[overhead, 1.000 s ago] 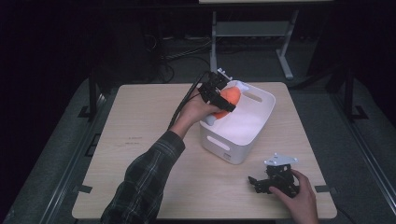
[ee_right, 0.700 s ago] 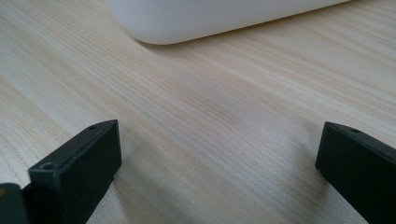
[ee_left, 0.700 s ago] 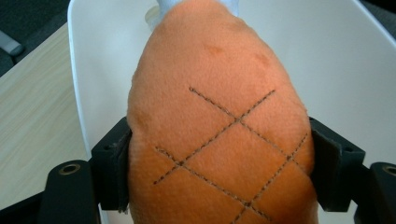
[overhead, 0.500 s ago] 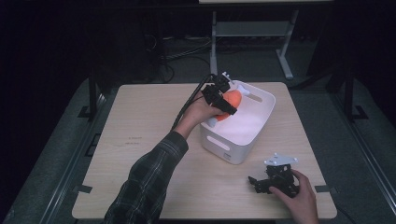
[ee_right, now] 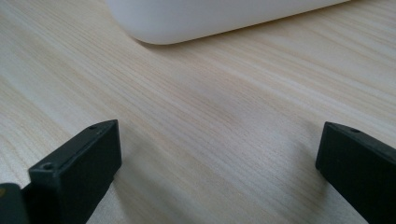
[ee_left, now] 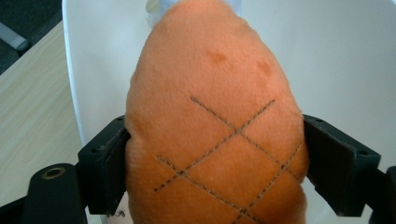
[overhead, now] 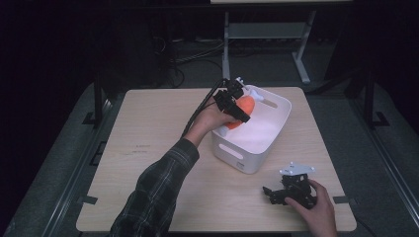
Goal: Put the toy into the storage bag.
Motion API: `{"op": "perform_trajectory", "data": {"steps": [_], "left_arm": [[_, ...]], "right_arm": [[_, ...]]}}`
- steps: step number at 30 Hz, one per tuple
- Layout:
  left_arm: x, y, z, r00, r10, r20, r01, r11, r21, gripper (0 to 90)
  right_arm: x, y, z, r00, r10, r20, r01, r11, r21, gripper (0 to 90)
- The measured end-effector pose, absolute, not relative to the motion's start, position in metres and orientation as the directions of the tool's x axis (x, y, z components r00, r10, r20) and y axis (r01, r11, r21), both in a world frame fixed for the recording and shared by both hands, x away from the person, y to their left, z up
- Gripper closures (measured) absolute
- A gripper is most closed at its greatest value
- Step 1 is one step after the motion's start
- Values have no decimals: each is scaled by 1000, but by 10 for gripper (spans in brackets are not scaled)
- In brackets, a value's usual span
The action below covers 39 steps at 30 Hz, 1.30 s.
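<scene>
Orange plush [ee_left: 212, 135] sits between left tool's [overhead: 235, 104] just-opening jaws, forearm stretched over bin [overhead: 269, 143].

Light wooden table [overhead: 163, 148], rounded corners. White bin [overhead: 257, 143] standing right of centre. Just below the bin's near corner, toward the near right edge, right gripper [overhead: 276, 194] resting, jaws spread wide.

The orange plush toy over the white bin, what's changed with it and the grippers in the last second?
The left gripper has carried the orange plush toy slightly farther over the white plastic bin, and its jaws have just been opening, the toy still between them with the pads at its sides. The right gripper stayed resting on the light wooden table, jaws open and empty. The bin has not moved.
</scene>
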<state>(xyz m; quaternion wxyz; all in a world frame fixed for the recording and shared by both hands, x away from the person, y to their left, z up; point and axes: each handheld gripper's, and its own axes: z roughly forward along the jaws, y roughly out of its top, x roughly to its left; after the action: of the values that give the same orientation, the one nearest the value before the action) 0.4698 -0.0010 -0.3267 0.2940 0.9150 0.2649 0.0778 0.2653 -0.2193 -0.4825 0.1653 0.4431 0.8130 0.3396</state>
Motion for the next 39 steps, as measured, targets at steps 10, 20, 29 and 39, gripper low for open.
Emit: {"op": "perform_trajectory", "data": {"steps": [10, 20, 29, 39], "left_arm": [[470, -2, -329, 845, 534, 11, 438, -705, 558, 155], [466, 1, -322, 843, 538, 14, 429, -689, 585, 138], [455, 21, -302, 856, 516, 15, 403, -686, 606, 138], [441, 55, -296, 854, 521, 2, 401, -660, 635, 139]], "right_arm": [[265, -219, -482, -553, 833, 32, 608, 377, 699, 0], [265, -219, -482, -553, 832, 32, 608, 377, 699, 0], [265, -219, -482, -553, 832, 33, 608, 376, 699, 0], [265, -219, -483, -554, 832, 33, 607, 376, 700, 0]]}}
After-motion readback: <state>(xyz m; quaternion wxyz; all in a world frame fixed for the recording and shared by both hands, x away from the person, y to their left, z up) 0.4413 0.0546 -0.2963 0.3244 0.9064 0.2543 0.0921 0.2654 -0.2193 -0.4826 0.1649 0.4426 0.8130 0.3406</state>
